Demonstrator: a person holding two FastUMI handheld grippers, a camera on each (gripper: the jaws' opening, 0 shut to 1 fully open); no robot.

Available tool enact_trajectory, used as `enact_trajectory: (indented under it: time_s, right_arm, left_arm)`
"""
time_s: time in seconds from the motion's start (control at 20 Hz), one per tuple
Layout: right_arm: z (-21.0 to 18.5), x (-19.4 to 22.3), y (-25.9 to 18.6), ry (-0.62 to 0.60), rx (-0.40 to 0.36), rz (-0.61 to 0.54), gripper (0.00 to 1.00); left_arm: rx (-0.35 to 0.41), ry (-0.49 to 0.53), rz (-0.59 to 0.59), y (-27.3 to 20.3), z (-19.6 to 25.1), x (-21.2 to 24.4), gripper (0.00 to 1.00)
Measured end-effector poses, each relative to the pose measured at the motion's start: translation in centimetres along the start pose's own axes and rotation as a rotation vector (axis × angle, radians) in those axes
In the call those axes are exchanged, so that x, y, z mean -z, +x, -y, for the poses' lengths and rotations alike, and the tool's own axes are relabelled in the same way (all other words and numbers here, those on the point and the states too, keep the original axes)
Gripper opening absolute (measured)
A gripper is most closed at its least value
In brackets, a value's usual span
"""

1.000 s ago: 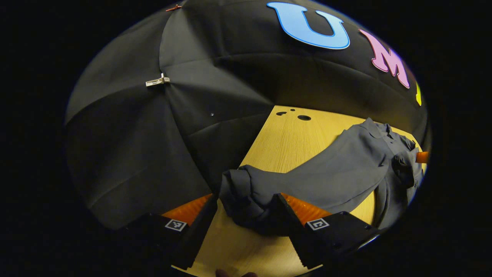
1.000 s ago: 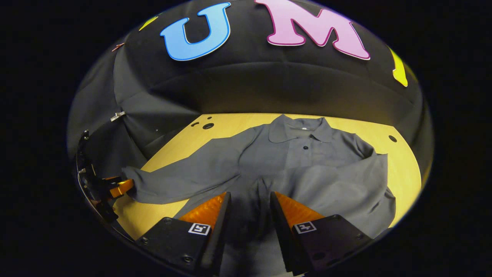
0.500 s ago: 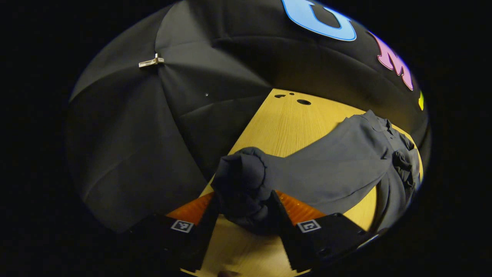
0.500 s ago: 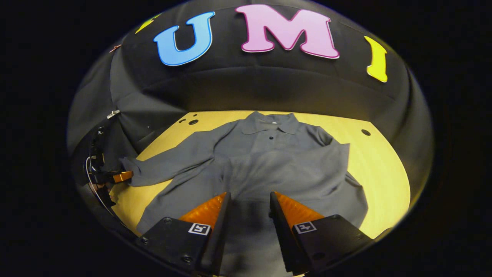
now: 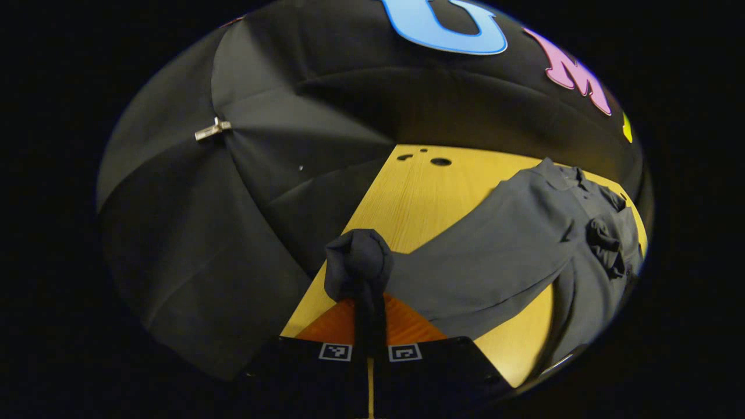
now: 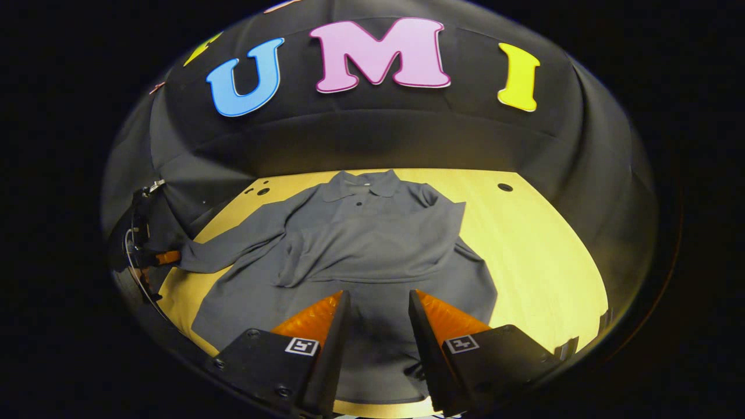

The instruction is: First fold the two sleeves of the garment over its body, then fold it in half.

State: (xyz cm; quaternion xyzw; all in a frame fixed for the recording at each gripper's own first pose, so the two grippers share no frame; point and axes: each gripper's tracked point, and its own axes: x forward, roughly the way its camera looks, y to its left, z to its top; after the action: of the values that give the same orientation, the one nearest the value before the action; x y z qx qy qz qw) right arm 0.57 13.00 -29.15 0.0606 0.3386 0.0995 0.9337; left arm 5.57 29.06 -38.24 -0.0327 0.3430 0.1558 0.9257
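The shirt (image 6: 361,244) lies flat on the wooden table (image 6: 541,256), with its collar (image 6: 361,181) at the far side, toward the booth wall. One sleeve (image 6: 401,247) is laid across the body of the shirt. The other sleeve (image 6: 233,244) stretches out to the left in the right gripper view, and its cuff (image 5: 358,262) sits between the fingers of the left gripper (image 5: 369,314), at the table's edge. The right gripper (image 6: 375,320) is above the shirt's hem (image 6: 372,384), at the near side.

A grey collared long-sleeved shirt (image 6: 372,244) lies flat on the yellow wooden desk (image 6: 541,250), one sleeve folded across its body. The right claw (image 6: 375,314) hovers open at 6 o'clock above the hem. At 9 o'clock, the left claw (image 6: 166,256) meets the outstretched sleeve's cuff.
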Motion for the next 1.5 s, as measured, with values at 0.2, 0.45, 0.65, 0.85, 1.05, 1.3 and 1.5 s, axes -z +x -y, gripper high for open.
enact_trajectory:
  time_s: [0.2, 0.45, 0.65, 0.85, 1.05, 1.3, 1.5]
  right_arm:
    - [3.1, 0.7, -0.7, 0.004, 0.012, -0.005, 0.64]
    - [7.0, 1.3, -0.5, 0.018, 0.004, -0.014, 0.64]
    - [10.3, 1.5, -0.5, 0.028, 0.025, -0.007, 0.64]
    - [12.4, 1.5, -0.8, 0.014, 0.03, -0.002, 0.71]
    - [13.5, 2.2, -0.7, 0.029, 0.009, -0.016, 0.76]
    - [14.9, 3.4, -0.8, 0.039, -0.01, -0.034, 0.76]
    - [16.0, 4.4, -1.0, 0.047, -0.02, -0.053, 0.77]
  left_arm:
    - [0.038, 0.028, 0.103, -4.2, 3.8, -5.3, 0.08]
    - [0.149, 0.078, 0.227, -9.1, 13.9, -12.5, 0.08]
    - [0.254, 0.155, 0.274, -11.0, 23.3, -15.6, 0.08]
    - [0.345, 0.193, 0.273, -13.1, 31.9, -15.3, 0.12]
    - [0.412, 0.195, 0.234, -13.7, 39.2, -13.2, 0.08]
    - [0.438, 0.25, 0.175, -12.6, 45.2, -9.1, 0.08]
    - [0.435, 0.302, 0.109, -10.2, 49.4, -4.9, 0.08]
